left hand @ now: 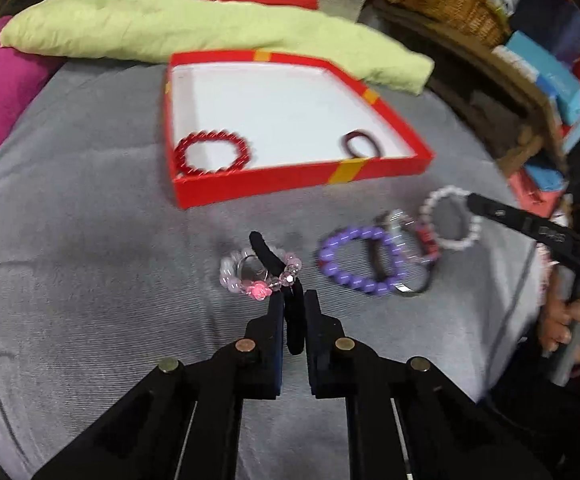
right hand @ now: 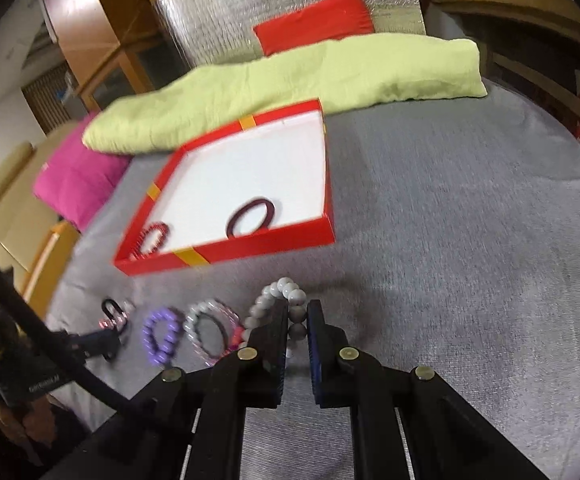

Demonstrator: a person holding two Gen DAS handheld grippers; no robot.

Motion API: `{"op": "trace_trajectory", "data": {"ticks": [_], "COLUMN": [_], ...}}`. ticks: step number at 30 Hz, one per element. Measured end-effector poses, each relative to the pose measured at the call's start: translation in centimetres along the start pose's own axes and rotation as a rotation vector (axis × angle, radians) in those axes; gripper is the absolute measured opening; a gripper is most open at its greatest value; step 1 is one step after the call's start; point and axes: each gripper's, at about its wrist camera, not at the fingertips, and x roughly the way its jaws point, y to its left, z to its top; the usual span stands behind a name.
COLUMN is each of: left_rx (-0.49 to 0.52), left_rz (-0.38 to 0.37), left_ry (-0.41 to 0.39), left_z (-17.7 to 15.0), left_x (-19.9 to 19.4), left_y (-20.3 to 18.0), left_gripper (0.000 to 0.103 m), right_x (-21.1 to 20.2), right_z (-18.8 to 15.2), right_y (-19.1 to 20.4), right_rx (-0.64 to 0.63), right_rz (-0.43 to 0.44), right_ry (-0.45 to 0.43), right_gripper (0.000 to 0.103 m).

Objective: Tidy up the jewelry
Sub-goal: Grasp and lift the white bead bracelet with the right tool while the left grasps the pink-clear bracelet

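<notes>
My left fingers (left hand: 274, 312) pinch a black elastic hair tie (left hand: 293, 320) beside the pink beaded bracelet (left hand: 257, 272); my right fingers (right hand: 277, 320) clamp a white pearl-bead bracelet (right hand: 285, 292) above grey fabric (right hand: 450, 240).

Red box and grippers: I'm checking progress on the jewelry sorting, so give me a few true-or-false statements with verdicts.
1. The red box holds two items. True: a red beaded bracelet and a dark red hair tie.
2. The left gripper is shut on a purple beaded bracelet. False: it grips a black hair tie; the purple beaded bracelet lies on the grey cloth.
3. The right gripper holds a white beaded bracelet. True.
4. The box sits on a green pillow. False: it rests on the grey cloth, in front of the green pillow.
</notes>
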Motion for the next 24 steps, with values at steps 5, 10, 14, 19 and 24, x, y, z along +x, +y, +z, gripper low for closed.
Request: {"op": "trace_trajectory", "data": {"ticks": [5,10,14,19,24], "left_rx": [-0.023,-0.194,-0.258,-0.227,-0.159], "left_rz": [-0.105,-0.204,-0.234,-0.073,0.04], "left_ry": [-0.05,0.08,-0.007,0.014,-0.018], "left_z": [0.5,0.5,0.8,0.7,1.0], "left_x": [-1.6,0.3,-1.5,-0.6,-1.4], "left_y": [0.2,3.0,4.6,4.5,4.1], "left_gripper": [0.01,0.01,0.01,0.01,0.036], "right_x": [-0.9,-1.2,-1.2,-0.8,-0.8], "right_z": [0.3,0.7,0.9,0.9,0.8], "right_y": [-0.2,0.1,0.3,0.7,0.9], "right_rx": [0.035,0.045,0.061,0.051,0.046], "right_rz": [0.037,0.054,0.069,0.073,0.07], "right_ry": [-0.053,-0.076,-0.082,-0.073,-0.069], "right_gripper": [0.011,0.011,0.011,0.01,0.01]}}
